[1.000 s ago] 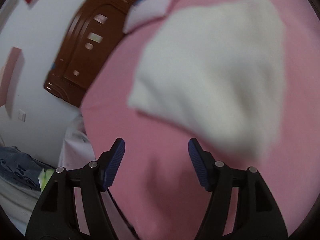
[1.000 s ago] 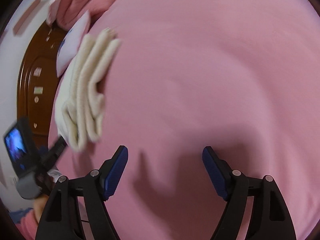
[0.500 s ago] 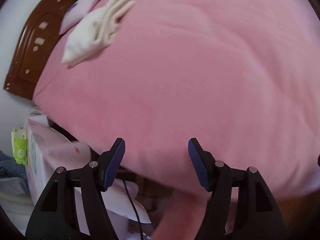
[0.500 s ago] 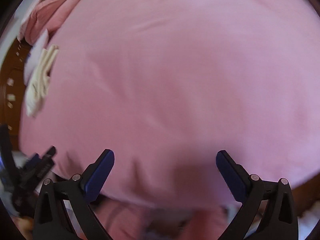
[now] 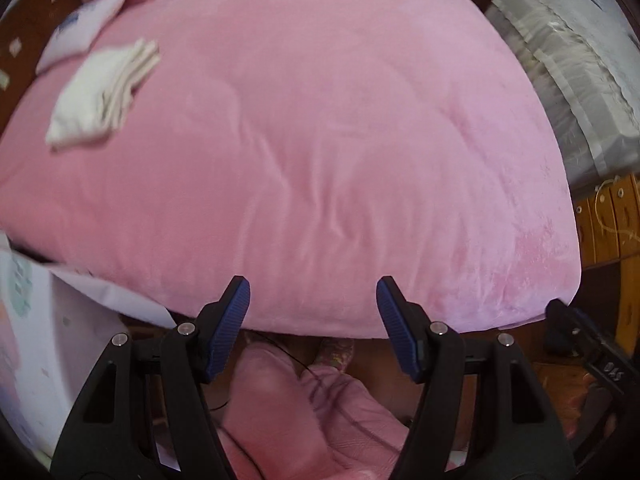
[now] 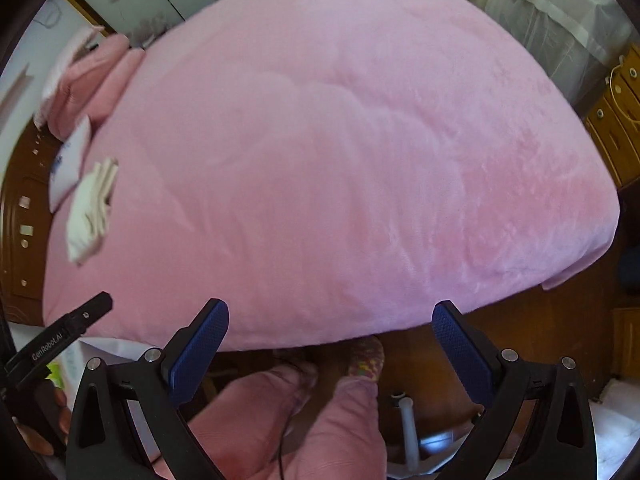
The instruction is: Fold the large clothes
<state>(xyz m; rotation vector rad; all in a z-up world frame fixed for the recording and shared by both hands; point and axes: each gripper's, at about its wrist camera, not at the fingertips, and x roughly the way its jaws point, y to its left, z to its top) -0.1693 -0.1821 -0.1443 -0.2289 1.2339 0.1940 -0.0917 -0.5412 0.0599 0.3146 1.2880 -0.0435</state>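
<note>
Where the pink bedspread (image 5: pixel 320 128) nears the dark wooden headboard (image 6: pixel 16 216), a folded cream-white garment (image 5: pixel 102 96) lies flat on the bed, well apart from both tools. Its long axis runs from the near edge of the bed toward the pillows, with the stacked fold edges showing along its right side and far end. Just beyond it sits a white pillow with blue print (image 5: pixel 82 28), and past that a pink pillow (image 6: pixel 94 80).

Both tools hang over the near edge of the bed, pointing down at it. Nothing lies between the blue pads of the left hand-held gripper (image 5: pixel 313 322), whose jaws stand moderately apart. The right hand-held gripper (image 6: pixel 330 344) has just been opening its jaws and now holds them very wide, also empty.

Below the bed edge are the person's pink trouser legs (image 6: pixel 280 420) on a reddish-brown floor. A pale curtain (image 6: pixel 532 4) hangs at the far right, with wooden drawers (image 6: pixel 616 120) beside it.
</note>
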